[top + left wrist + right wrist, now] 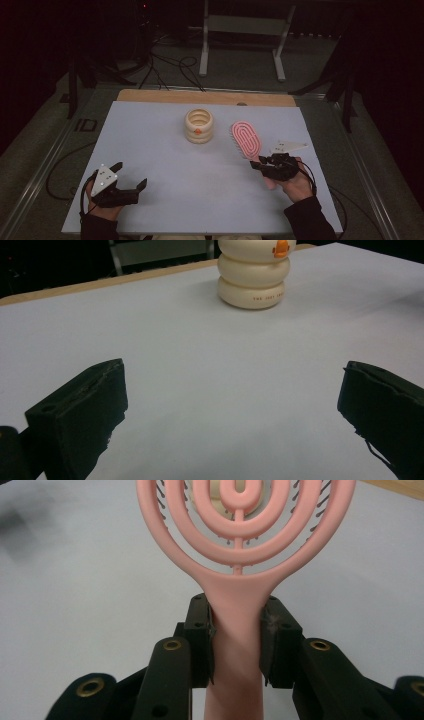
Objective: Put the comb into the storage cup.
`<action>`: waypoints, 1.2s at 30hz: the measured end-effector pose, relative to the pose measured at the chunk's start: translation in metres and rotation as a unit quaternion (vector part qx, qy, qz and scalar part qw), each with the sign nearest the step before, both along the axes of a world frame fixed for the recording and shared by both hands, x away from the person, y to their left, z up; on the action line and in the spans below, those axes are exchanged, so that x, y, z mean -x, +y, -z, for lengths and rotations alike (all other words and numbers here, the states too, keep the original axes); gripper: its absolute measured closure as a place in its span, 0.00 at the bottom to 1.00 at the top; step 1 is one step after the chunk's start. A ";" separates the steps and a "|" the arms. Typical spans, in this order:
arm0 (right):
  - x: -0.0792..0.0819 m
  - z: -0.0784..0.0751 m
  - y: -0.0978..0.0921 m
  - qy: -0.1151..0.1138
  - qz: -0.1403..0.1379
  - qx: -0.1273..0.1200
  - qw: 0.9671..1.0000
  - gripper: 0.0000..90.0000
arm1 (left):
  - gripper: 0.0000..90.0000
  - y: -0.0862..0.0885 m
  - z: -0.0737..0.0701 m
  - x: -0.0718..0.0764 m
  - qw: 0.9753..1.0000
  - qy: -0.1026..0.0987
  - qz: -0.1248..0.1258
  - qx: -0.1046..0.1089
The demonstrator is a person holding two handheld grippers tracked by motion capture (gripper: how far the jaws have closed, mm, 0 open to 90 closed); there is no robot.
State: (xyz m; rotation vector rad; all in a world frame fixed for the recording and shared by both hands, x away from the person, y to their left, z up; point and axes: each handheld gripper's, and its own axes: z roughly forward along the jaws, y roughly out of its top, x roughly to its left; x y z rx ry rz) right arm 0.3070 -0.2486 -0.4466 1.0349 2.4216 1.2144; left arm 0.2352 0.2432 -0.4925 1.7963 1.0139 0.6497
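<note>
The right gripper (236, 640) is pinching the pink brush (240, 550), hiding its handle. The left gripper (232, 405) is sitting spread wide, with bare table (225, 370) all around.

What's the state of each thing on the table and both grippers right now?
Brush: held by its handle, head pointing away from the person.
Holder: upright on the table, free, nothing seen inside.
Left gripper: open, holding nothing, low over the table.
Right gripper: shut on the brush handle, fingers pressing both sides.
</note>
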 end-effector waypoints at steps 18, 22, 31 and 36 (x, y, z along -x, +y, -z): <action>0.007 0.001 0.006 -0.014 -0.002 -0.015 1.000 0.77 | 0.01 -0.010 0.001 -0.001 1.000 0.007 0.013 -0.018; 0.008 -0.001 0.010 -0.019 -0.003 -0.024 1.000 0.77 | 0.01 -0.013 0.001 -0.002 1.000 0.009 0.017 -0.015; 0.006 0.001 0.016 -0.026 -0.002 -0.031 0.999 0.77 | 0.01 -0.021 -0.006 -0.008 1.000 0.005 0.027 0.009; 0.006 -0.002 0.019 -0.031 0.003 -0.039 0.999 0.77 | 0.01 -0.029 -0.009 -0.011 0.999 0.006 0.038 0.001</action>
